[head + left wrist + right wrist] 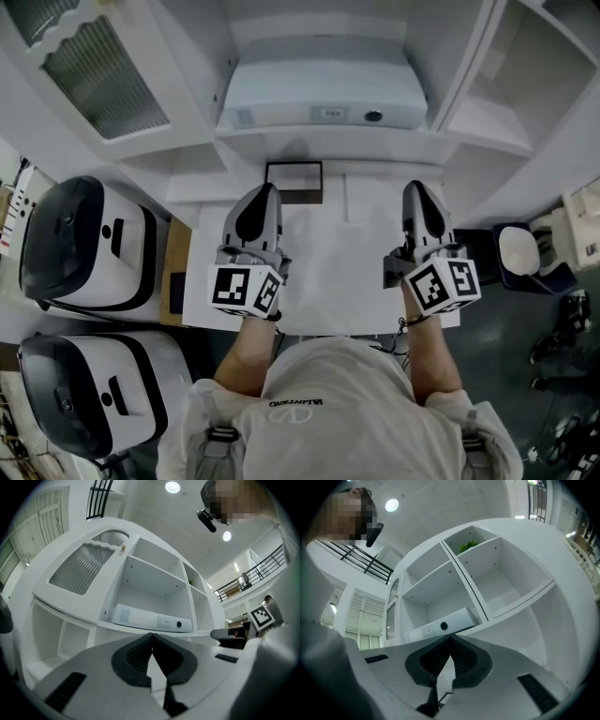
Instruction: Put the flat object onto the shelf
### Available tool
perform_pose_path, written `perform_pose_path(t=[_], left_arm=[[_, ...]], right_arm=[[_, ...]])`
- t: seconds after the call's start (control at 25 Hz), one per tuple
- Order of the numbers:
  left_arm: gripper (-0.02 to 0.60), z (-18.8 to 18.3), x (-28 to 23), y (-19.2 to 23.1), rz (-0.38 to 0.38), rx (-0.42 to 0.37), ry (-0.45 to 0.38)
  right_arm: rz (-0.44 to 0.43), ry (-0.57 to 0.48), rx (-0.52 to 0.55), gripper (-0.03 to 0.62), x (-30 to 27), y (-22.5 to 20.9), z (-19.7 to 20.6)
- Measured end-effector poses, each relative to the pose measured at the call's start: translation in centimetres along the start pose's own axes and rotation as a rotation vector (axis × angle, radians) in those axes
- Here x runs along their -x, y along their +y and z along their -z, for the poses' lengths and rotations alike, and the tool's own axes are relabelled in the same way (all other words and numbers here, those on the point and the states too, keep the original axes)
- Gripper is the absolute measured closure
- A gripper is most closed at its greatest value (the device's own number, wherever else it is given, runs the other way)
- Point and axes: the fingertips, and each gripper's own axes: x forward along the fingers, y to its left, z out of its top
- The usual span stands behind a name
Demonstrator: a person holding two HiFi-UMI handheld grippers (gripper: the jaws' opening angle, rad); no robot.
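Note:
A flat white binder (323, 94) with a label and a round hole on its spine lies flat on the middle board of the white shelf unit (309, 141). It also shows in the left gripper view as the binder (150, 619) and in the right gripper view as the binder (440, 626). Over the white table (337, 272), my left gripper (265, 192) and right gripper (419, 190) point side by side at the shelf. Both are short of the shelf. The left gripper (152, 637) is shut on nothing, and so is the right gripper (450, 639).
A small dark-framed rectangle (293, 180) lies at the table's far edge between the grippers. Two black-and-white machines (84, 244) (84, 394) stand to the left. A chair (520, 253) is at the right. A ribbed panel (103, 80) sits on the shelf unit's upper left.

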Motion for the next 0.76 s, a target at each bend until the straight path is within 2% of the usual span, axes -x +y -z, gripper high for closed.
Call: perform_pose_path(t=[0.76], left_arm=[[0.577,-0.25,0.18,0.47,-0.013,0.015,-0.002]], right_arm=[[0.007,0.021,-0.004,0.585,-0.27,0.03,0.26]])
